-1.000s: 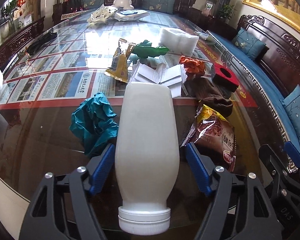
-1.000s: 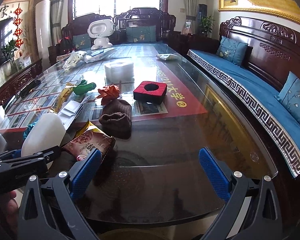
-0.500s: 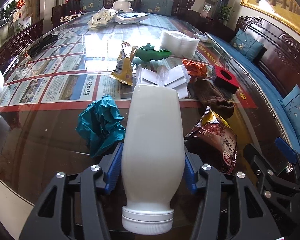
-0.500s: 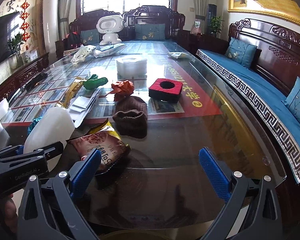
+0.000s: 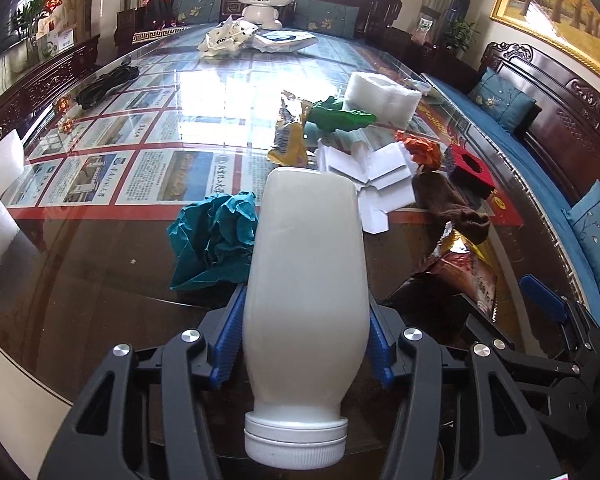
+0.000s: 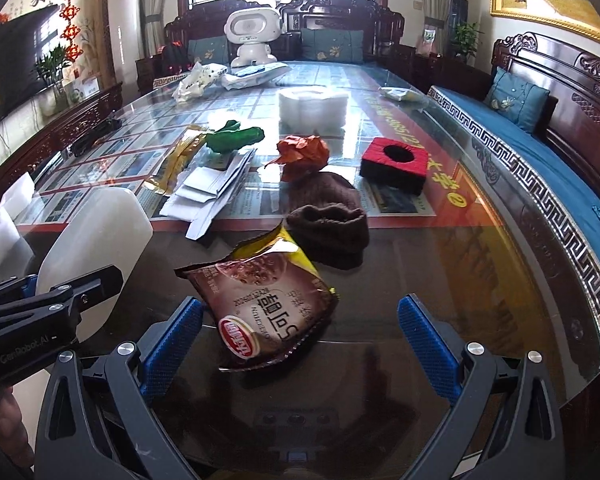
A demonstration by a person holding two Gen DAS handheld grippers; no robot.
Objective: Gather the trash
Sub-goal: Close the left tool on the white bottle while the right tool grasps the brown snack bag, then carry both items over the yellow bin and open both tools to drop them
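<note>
While we are looking along the left gripper (image 5: 306, 344), we are seeing its blue pads pressing both flanks of the white bottle (image 5: 306, 272), clamped low on the body with the screw cap nearest the lens. The bottle is sitting at the near edge of the glass table (image 5: 100, 264), base pointing toward the middle. We are judging the grip risky: the walls are smooth and tapering toward the neck, so the bottle may be sliding forward out of the pads if tilted. Swinging it left could be dragging the crumpled teal paper (image 5: 214, 240) lying just beside it. We are not making out whether the bottle is resting on the glass or lifted, since its underside is hidden, nor whether anything is inside. No bin is showing.

Along the right gripper (image 6: 300, 340), we are finding the pads standing wide apart, holding nothing, flanking the brown snack wrapper (image 6: 268, 300) near the table's near edge. We are judging that closing here could merely be crumpling or skating the thin foil across slick glass, or nipping one corner only. The brown knitted cloth (image 6: 330, 224) is lying just behind, apparently touching the wrapper's torn top, and could be getting caught. The left tool is cutting off the bottle's lower half at the left border, and wrapper print is too small for reading.
</note>
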